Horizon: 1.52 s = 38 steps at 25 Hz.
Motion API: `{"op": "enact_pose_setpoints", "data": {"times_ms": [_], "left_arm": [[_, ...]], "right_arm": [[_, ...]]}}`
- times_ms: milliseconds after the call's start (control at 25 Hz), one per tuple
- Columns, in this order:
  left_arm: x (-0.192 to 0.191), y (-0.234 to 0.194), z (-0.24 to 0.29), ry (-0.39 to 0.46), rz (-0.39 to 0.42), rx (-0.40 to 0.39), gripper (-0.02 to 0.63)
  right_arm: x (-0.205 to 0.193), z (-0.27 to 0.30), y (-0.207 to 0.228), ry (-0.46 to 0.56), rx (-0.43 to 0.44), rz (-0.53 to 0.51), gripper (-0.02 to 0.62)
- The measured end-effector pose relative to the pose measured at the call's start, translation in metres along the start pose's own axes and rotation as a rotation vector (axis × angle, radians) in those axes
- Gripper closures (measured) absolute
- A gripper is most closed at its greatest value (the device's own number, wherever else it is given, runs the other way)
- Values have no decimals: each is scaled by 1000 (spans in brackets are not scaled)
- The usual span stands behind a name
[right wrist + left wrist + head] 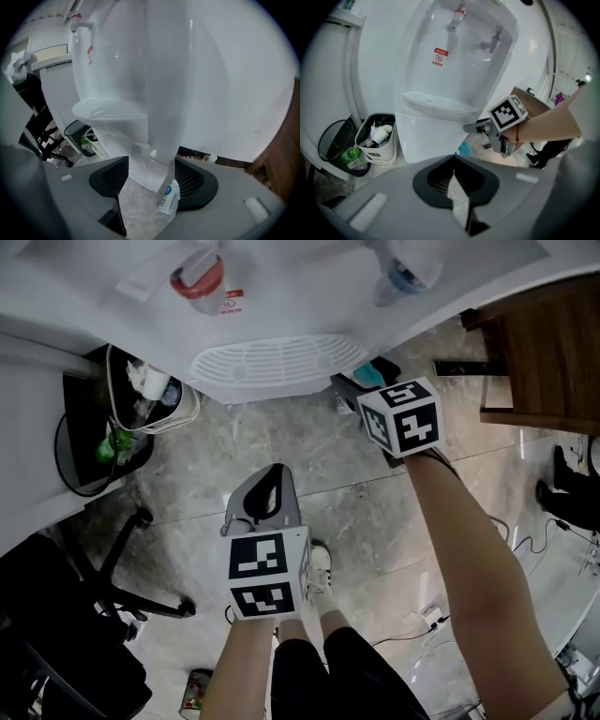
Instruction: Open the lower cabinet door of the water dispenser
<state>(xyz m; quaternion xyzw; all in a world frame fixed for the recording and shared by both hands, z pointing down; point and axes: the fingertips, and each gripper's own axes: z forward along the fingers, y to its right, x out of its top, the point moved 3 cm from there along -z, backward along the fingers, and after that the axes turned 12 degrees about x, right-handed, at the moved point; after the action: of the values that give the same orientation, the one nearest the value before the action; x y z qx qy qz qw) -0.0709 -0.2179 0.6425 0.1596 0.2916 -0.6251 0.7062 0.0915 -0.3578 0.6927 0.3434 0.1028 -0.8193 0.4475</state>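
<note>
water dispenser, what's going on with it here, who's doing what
A person stands in front of the white water dispenser with a gripper in each hand. The right gripper is down near the dispenser's base, jaws open and aimed at the bottom of the cabinet, gripping nothing. The left gripper hangs further back, shut and empty. The lower cabinet door looks closed, so the opening has not yet been done.
</note>
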Motion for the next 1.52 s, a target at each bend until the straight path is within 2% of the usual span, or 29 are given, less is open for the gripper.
{"op": "enact_pose_setpoints", "data": {"times_ms": [240,440,760,1000,1160,1360,1520], "left_arm": [[-4,1,6,-13,8,4,600],[-12,-3,9,-32,-7,9,600],[-35,-2,-3,-45,4,12,600],[-58,-10,-23,-50,-45,32,600],[-75,-21,-36,-53,-62,50,600],[-98,-41,-54,-68,-75,80,600],[-110,-60,-64,-78,-95,107,600]], "right_arm": [[0,1,0,67,-20,59,324],[-5,-4,-6,80,-46,88,333],[-43,-31,-51,109,-85,159,382],[-78,-54,-111,87,-29,151,427],[-95,-60,-163,85,42,183,463],[-105,-57,-241,86,164,217,481],[-103,-45,-279,89,218,253,539]]}}
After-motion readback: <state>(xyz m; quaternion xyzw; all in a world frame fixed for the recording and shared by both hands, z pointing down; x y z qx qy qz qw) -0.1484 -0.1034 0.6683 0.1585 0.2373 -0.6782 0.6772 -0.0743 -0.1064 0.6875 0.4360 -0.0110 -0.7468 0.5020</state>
